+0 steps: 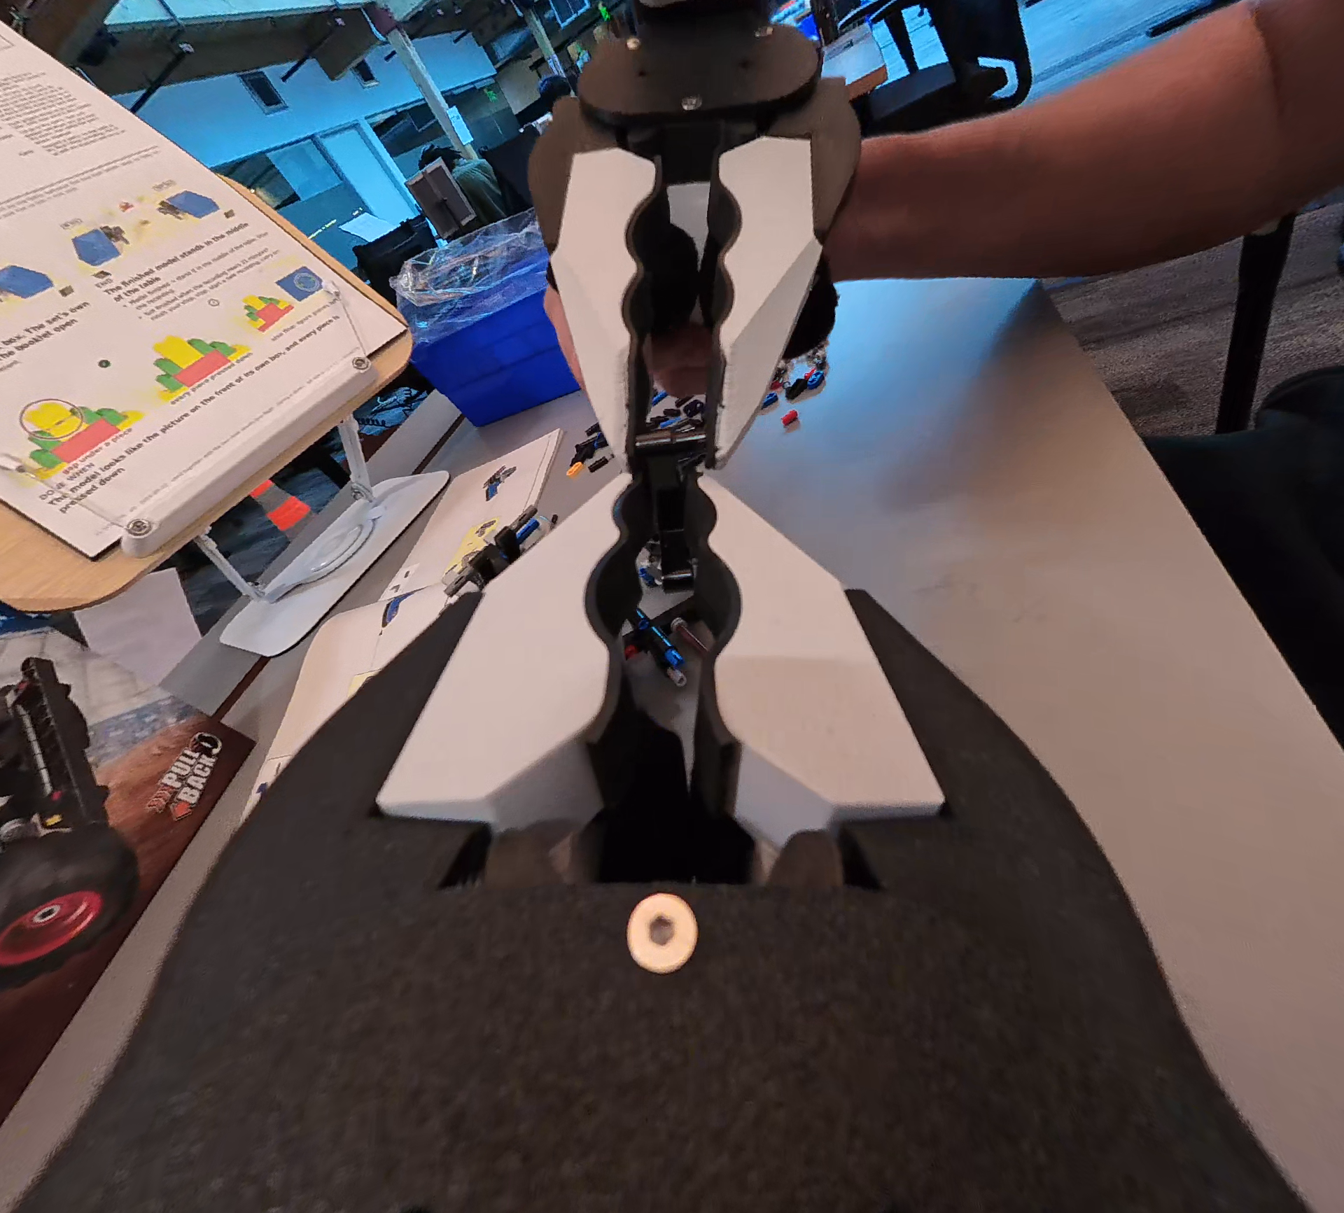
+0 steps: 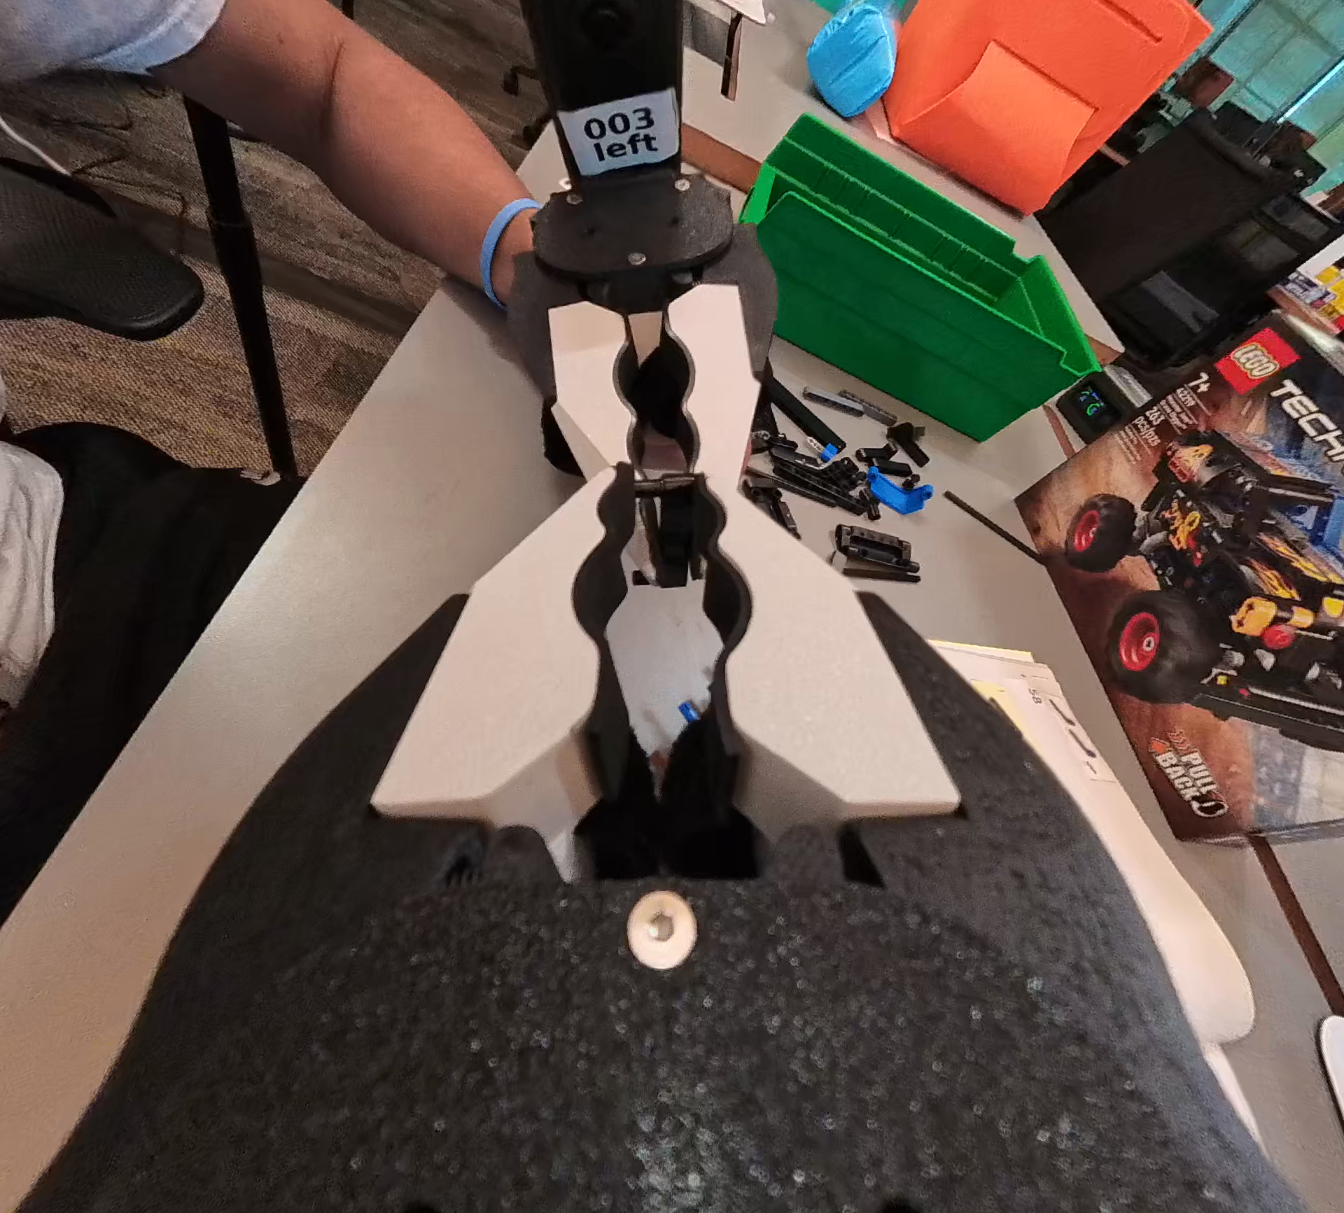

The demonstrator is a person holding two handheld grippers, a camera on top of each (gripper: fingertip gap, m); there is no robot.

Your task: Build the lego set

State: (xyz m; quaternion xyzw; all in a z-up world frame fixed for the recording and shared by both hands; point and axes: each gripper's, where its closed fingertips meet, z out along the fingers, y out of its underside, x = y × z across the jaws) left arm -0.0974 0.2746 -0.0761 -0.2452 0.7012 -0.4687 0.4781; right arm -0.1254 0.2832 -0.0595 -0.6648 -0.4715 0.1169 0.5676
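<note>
My two grippers meet tip to tip above the grey table (image 1: 945, 523). My left gripper (image 1: 665, 476) comes from below in the left wrist view, and my right gripper (image 1: 669, 451) from above. Both have their jaws closed on a small black lego assembly (image 1: 673, 523). It has a short cross pin at the tips and a black beam hanging below. In the right wrist view my right gripper (image 2: 665, 483) is in front and my left gripper (image 2: 665, 469) is behind. The same black assembly (image 2: 673, 538) hangs between them.
An instruction sheet on a stand (image 1: 145, 342), a blue bin (image 1: 494, 349), an open booklet (image 1: 502, 487) and a part-built piece (image 1: 494, 553) lie on one side. Loose black and blue pieces (image 2: 836, 480), a green bin (image 2: 909, 305) and the set's box (image 2: 1200, 560) lie on the other. My two grippers' fingertips are within a few centimetres of each other.
</note>
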